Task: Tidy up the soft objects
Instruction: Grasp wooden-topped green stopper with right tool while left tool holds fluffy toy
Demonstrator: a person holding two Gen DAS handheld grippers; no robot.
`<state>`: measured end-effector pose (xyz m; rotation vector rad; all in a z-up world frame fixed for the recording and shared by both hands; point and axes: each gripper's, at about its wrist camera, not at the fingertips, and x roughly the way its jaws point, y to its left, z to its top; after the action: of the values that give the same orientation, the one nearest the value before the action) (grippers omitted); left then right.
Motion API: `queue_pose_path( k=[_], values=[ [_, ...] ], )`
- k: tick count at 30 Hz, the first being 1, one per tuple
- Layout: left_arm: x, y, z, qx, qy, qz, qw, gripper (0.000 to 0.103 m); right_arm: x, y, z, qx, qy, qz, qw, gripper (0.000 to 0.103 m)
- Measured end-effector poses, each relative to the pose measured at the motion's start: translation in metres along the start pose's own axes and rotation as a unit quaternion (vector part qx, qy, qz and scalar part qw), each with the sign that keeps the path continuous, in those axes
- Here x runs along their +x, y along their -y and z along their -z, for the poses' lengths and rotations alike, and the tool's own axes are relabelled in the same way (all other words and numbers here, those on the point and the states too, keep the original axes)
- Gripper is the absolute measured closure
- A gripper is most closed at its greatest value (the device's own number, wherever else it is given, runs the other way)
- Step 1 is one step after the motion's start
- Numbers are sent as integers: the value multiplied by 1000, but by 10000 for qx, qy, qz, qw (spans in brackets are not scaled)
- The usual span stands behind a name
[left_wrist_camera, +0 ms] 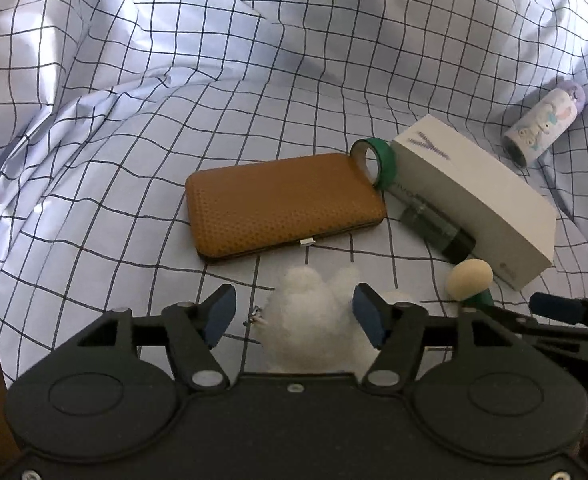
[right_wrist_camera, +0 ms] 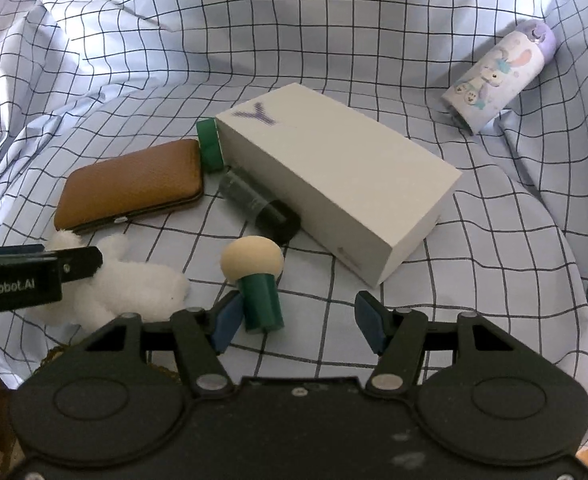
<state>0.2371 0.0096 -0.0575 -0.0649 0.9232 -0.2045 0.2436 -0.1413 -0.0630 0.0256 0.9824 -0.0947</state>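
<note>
A white plush toy (left_wrist_camera: pixel 314 320) lies on the checked cloth, between the open jaws of my left gripper (left_wrist_camera: pixel 294 316); the right pad (left_wrist_camera: pixel 368 316) is at its side. The plush also shows in the right wrist view (right_wrist_camera: pixel 130 288), with the left gripper's finger (right_wrist_camera: pixel 34 268) over it. A cream sponge puff on a green handle (right_wrist_camera: pixel 256 280) stands just in front of my right gripper (right_wrist_camera: pixel 300 322), which is open and empty. The puff leans by the right gripper's left pad (right_wrist_camera: pixel 226 322). It also shows in the left wrist view (left_wrist_camera: pixel 470 276).
A brown leather case (left_wrist_camera: pixel 282 204), a green tape roll (left_wrist_camera: pixel 374 160), a white box (left_wrist_camera: pixel 474 188), a dark clear-capped tube (left_wrist_camera: pixel 438 228) and a purple cartoon-print bottle (left_wrist_camera: pixel 542 128) lie on the rumpled checked cloth (left_wrist_camera: pixel 174 80). Cloth folds rise at the back left.
</note>
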Motion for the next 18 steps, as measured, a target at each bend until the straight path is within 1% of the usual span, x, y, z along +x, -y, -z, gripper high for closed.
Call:
queue_pose_path(
  k=[2,8,16,18],
  values=[
    [0,0,0,14,10,-17,10000,39,1,-2,1,-16,2,-55,10000,43],
    [0,-4,-2,-73,-13,31,10000,39,7,-11,0,-76,-36,-220,9997,43],
    [-2,-8,-2,-144,-23,90,9999,39,21,-19,-16,-17,46,-270,9996,44],
    [-2,-9,-3,-160,-21,104,9998,39,26,-21,-18,-41,23,-284,9996,52]
  ],
)
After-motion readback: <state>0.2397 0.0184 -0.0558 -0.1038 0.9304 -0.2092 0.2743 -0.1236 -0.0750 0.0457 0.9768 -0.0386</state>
